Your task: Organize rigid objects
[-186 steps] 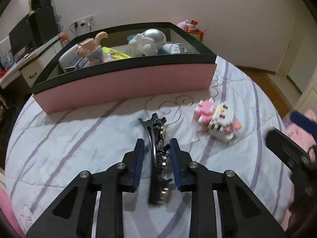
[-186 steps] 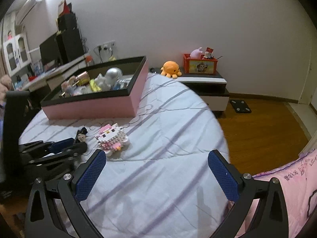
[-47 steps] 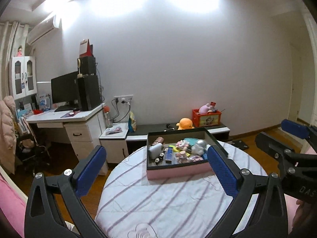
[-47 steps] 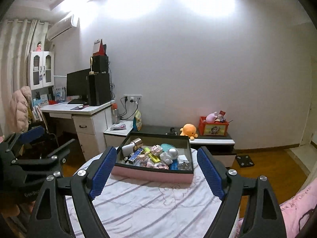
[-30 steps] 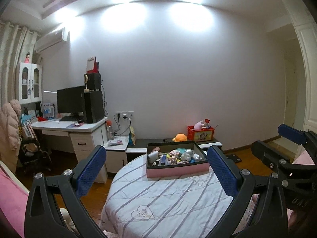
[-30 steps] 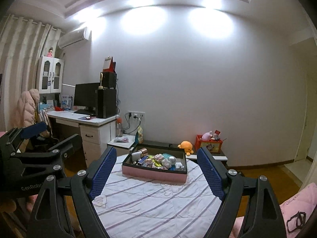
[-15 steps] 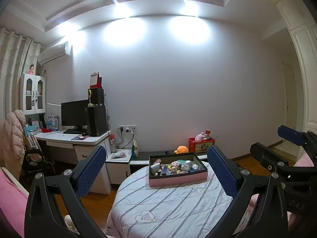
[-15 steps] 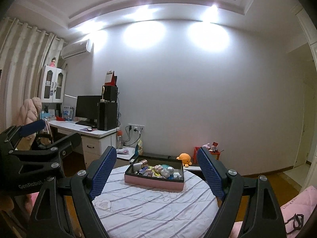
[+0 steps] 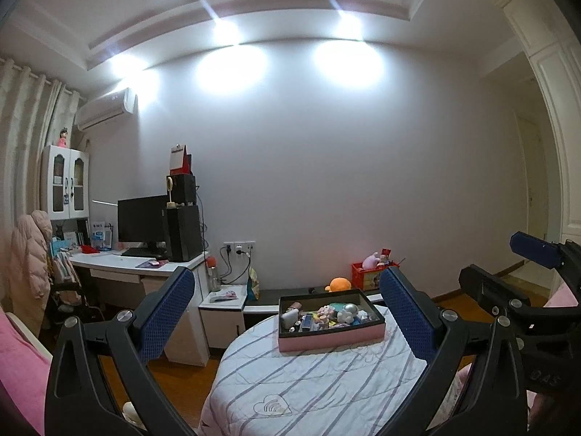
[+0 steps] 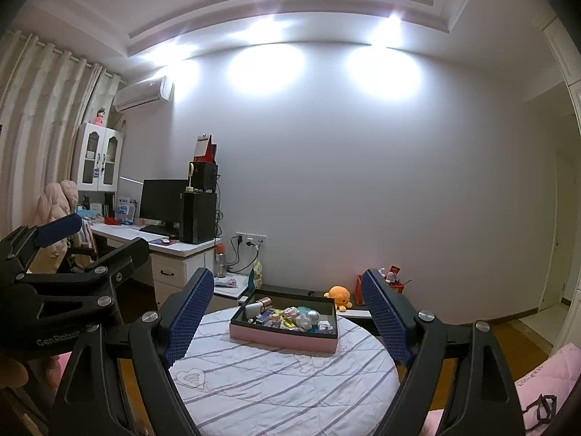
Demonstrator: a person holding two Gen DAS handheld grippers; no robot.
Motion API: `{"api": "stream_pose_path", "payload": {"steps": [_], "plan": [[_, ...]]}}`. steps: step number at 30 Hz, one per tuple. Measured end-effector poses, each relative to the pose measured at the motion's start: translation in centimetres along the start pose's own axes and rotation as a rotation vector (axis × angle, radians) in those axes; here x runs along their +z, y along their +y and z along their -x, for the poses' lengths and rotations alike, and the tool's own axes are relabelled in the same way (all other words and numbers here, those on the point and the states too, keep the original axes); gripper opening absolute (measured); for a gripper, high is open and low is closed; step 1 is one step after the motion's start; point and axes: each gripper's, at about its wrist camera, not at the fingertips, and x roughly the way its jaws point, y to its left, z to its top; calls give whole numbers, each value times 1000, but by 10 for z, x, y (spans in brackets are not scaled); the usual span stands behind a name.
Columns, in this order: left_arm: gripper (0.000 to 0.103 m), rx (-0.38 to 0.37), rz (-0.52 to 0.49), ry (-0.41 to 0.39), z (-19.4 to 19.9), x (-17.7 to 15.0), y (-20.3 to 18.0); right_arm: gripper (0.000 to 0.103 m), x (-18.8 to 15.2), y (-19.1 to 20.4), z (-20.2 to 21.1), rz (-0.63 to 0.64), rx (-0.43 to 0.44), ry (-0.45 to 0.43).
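Left tool (image 9: pixel 287 321): spread wide, nothing between its pads.
Right tool (image 10: pixel 287 321): released, bare.
Box (image 9: pixel 330 339): far ahead on the bed (image 9: pixel 290 381), between both tools' fingers.
Contents: small, hard, probably light; pinch each across its narrow sides.

A shallow rectangular box (image 9: pixel 328 339) with pink outer walls and a dark rim and lining sat flat on the far part of the round, striped white surface (image 9: pixel 308 385). Inside it lay a jumble of small toys and trinkets (image 10: pixel 290 317), among them a silver ball (image 10: pixel 312 315), packed close together.
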Motion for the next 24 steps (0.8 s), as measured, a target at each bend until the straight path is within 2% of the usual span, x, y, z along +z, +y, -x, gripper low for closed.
{"api": "stream_pose_path", "payload": {"steps": [24], "plan": [[103,21,-6,-16,3,1,1,85,0,1,1,-2,24,1]]}}
